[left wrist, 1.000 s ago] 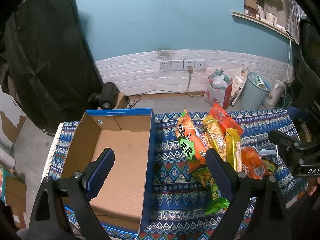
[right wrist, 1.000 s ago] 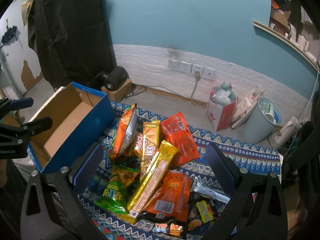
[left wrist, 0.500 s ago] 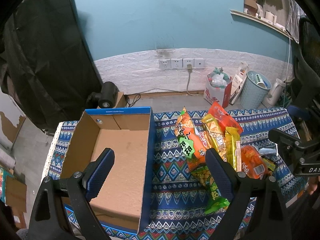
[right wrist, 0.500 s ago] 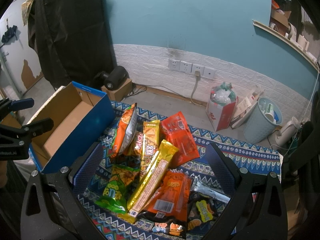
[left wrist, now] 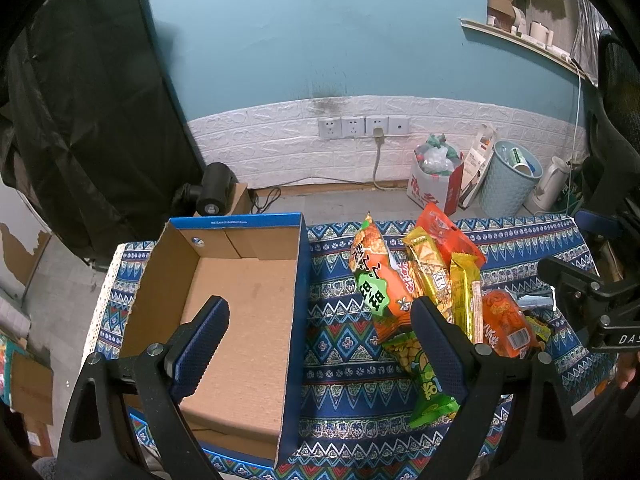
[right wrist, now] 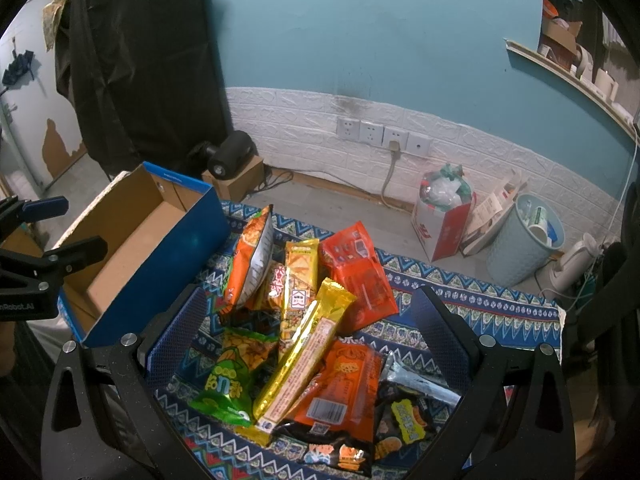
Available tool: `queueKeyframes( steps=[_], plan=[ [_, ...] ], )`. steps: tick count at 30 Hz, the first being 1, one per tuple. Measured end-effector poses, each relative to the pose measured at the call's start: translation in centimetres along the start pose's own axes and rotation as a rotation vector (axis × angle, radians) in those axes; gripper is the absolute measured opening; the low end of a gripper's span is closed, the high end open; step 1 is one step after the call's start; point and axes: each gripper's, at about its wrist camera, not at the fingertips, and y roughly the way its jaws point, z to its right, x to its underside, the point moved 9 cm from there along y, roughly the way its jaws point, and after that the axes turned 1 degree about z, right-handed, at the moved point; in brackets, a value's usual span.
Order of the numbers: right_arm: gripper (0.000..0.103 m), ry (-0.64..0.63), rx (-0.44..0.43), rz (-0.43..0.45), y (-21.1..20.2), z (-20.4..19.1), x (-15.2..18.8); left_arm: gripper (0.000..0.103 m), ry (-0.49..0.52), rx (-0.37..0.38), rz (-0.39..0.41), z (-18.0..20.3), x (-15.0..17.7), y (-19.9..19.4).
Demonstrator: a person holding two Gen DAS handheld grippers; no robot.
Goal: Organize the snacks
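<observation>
A loose heap of foil and plastic snack packets (right wrist: 312, 320) lies on the blue patterned tablecloth (right wrist: 460, 304), to the right of the box; in it a long gold wrapper (right wrist: 308, 344) lies diagonally across the middle, its lower end over an orange packet with a barcode label (right wrist: 344, 392), with a green bag of puffed snacks (right wrist: 232, 376) just left of them and a black-and-yellow packet (right wrist: 404, 420) at the near right; further back a red flat pouch (right wrist: 356, 276), a yellow bar wrapper (right wrist: 300, 280) and an orange crisp bag (right wrist: 248, 264), which stands tilted on edge, overlap one another.

Just beside the heap, to its left, sits an open cardboard box with blue outer walls (left wrist: 298, 280); its brown inside holds nothing.

The right gripper (right wrist: 308, 328) hangs over the heap with its jaws spread wide on either side of the packets, clear of them; the left gripper (left wrist: 320, 340) hangs with jaws equally wide, one finger over the box floor and the other over the green bag, gripping nothing.

Beyond the table are a grey floor, a white brick-pattern wall panel with sockets (left wrist: 364, 126) under teal paint, a pale blue waste bin (left wrist: 508, 184), a red-and-white bag of rubbish (left wrist: 434, 180), and a black cloth (left wrist: 88, 120) hanging at the left.
</observation>
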Motion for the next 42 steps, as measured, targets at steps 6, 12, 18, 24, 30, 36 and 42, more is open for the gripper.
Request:
queueKeyframes(
  steps=[6,12,18,24,30,36,42],
  plan=[
    [0.100,0.000,0.001,-0.001,-0.01,-0.01,0.08,0.093,-0.001,0.001,0.000,-0.06,-0.05,0.05],
    [0.100,0.000,0.001,-0.003,0.07,0.03,0.06,0.093,-0.001,0.003,0.000,-0.07,0.02,0.09],
    [0.100,-0.001,0.001,-0.004,0.07,0.07,0.04,0.093,-0.001,0.006,-0.002,-0.01,0.10,0.11],
    [0.100,-0.001,0.002,-0.005,0.07,0.11,0.08,0.093,0.000,0.006,-0.006,0.00,0.19,0.10],
    [0.100,0.000,0.002,-0.006,0.03,0.06,0.09,0.093,0.000,0.006,-0.006,0.00,0.21,0.11],
    [0.100,-0.001,0.003,-0.007,0.03,0.13,-0.15,0.093,0.003,0.005,-0.009,0.06,0.32,0.28],
    [0.100,-0.002,0.004,-0.009,0.03,-0.14,-0.03,0.093,0.005,0.010,-0.019,0.22,0.52,0.65]
  ],
)
